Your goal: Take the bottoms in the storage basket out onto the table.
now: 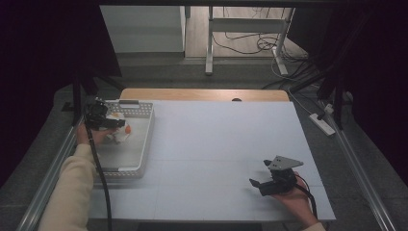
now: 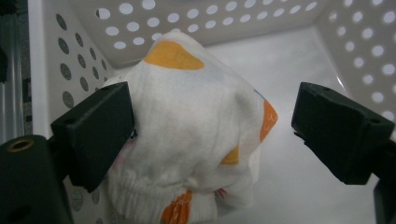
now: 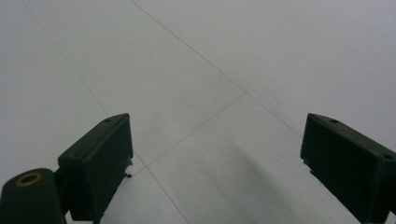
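A bunched white cloth with orange patches (image 2: 196, 135), ribbed at its lower hem, sits between the wide-spread jaws of the left gripper (image 2: 212, 126). In the left gripper view one jaw touches or nearly touches the cloth's side, while the other stands well apart from it, with bare basket floor between. The cloth lies inside a white perforated plastic basket (image 2: 261, 18), close to the holed wall behind the near jaw and near the basket's far corner; beyond the fingertips the floor of the basket is bare up to the far wall. In the high view the same cloth (image 1: 120, 132) shows just ahead of the left gripper (image 1: 118, 123), which reaches over the basket's (image 1: 144, 144) left rim, held by a hand in a cream sleeve (image 1: 72, 192).

The basket stands at the left edge of a pale grey-white table surface (image 1: 216, 154) marked by thin seam lines, with a strip of light wood (image 1: 202, 94) along its far edge. The right gripper (image 1: 256, 184) rests low over this surface well apart from the basket, its jaws spread wide with nothing between them; under its fingertips lies plain sheet (image 3: 210, 84) crossed by seams.

Beyond the table are a grey floor, white table legs (image 1: 210, 43), loose cables (image 1: 250, 45) and a white power strip (image 1: 323, 124); dark curtains close both sides
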Tool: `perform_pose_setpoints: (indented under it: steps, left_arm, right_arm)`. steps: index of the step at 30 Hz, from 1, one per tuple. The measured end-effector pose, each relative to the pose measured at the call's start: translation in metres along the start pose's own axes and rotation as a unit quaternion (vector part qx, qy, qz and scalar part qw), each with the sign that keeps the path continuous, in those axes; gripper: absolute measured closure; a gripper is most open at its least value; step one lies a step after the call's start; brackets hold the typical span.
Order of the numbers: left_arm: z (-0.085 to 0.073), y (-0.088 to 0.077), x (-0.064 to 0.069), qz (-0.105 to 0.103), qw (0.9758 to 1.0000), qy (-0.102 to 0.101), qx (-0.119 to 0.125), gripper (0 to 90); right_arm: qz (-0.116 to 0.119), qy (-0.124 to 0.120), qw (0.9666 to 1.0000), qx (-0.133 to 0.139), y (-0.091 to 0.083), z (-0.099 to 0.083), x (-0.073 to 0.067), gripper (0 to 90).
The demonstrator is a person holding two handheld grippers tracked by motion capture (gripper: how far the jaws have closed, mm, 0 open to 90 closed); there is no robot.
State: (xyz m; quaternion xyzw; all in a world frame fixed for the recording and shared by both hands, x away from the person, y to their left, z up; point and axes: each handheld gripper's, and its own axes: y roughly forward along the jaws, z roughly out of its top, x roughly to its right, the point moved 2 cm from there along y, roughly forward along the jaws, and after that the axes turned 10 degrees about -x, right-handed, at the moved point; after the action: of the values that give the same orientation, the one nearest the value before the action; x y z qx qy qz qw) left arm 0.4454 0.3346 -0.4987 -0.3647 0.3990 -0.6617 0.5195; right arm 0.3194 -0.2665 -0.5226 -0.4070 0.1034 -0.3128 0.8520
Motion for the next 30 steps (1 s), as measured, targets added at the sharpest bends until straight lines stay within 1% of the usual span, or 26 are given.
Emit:
perform_pose_setpoints:
  steps: [4,13,15,20,23,26,30]
  left_arm:
    - [0.000,0.003,0.000,-0.001,1.0000,0.000,-0.006,12.2]
    - [0.001,0.005,0.001,0.012,0.9996,0.010,-0.022,13.1]
    - [0.001,0.006,0.002,0.015,0.9995,0.011,-0.026,13.9]
    - [0.003,0.010,0.004,0.031,0.9980,0.024,-0.049,15.0]
    - [0.003,0.014,0.004,0.036,0.9972,0.026,-0.061,17.5]
    - [0.004,0.018,0.005,0.044,0.9958,0.030,-0.074,17.0]
    - [0.005,0.022,0.006,0.051,0.9946,0.034,-0.083,16.5]
  right_arm:
    - [0.000,-0.001,1.0000,-0.001,0.000,0.000,0.000,9.2]
    - [0.004,-0.003,1.0000,-0.002,0.001,0.000,0.000,9.2]
    - [0.009,-0.005,0.9999,0.001,0.001,0.000,-0.001,9.2]
    - [0.013,-0.009,0.9999,-0.002,0.001,0.000,-0.002,9.2]
    - [0.015,-0.009,0.9999,-0.001,0.001,0.000,-0.002,9.2]
    - [0.018,-0.012,0.9998,-0.002,0.001,0.000,-0.003,9.2]
    - [0.020,-0.012,0.9997,-0.003,0.002,0.000,-0.003,9.2]
